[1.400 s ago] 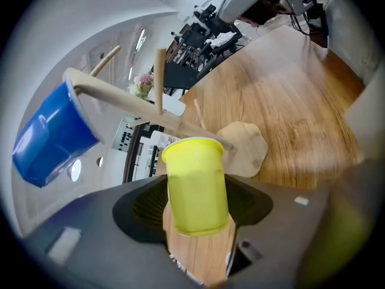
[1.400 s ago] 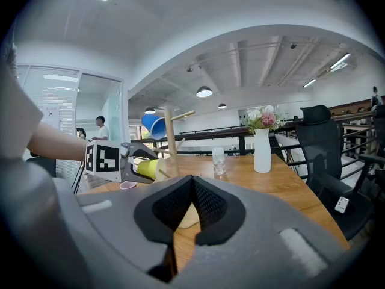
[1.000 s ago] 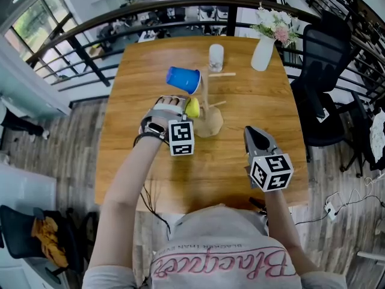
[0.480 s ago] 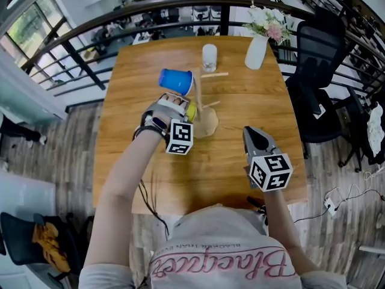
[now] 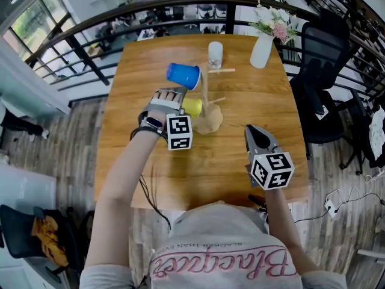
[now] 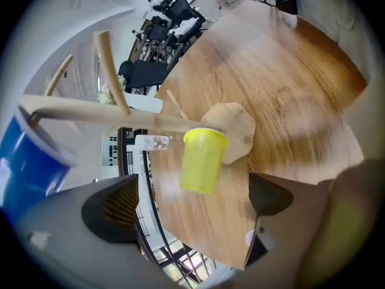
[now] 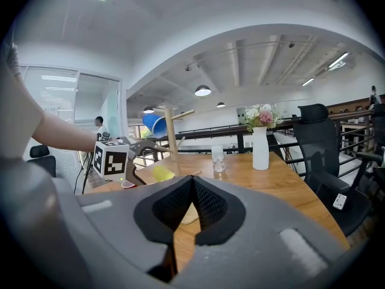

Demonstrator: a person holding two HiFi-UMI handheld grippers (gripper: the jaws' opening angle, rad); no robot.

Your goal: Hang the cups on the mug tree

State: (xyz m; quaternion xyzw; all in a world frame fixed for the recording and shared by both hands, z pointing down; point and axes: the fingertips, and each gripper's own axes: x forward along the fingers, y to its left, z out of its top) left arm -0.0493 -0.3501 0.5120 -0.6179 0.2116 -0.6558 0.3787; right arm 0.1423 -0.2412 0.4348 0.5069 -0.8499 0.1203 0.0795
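Left gripper [image 5: 178, 101] standing with jaws wide apart, having just been opening; in the left gripper view the left gripper [image 6: 192, 205] is framing the yellow cup [image 6: 203, 161] just ahead of its pads, neither pad touching it. Yellow cup [image 5: 193, 106] is sitting tight against the stem of the mug tree [image 5: 210, 120], low down and close above the base, apparently carried on a low peg, though the cup is hiding that peg. Blue cup [image 5: 182, 76] is hanging higher up on the same side, a long peg of the mug tree [image 6: 120, 118] running into the mouth of the blue cup [image 6: 30, 161]. Right gripper [image 5: 255, 135] is hovering over the near right part of the surface [image 5: 258, 104], well apart from the tree; the right gripper view is showing the right gripper [image 7: 191, 188] with jaws together and nothing between them. Clear glass [image 5: 215, 56] and white vase [image 5: 262, 52] with flowers are standing at the far edge of the surface, beyond the tree.
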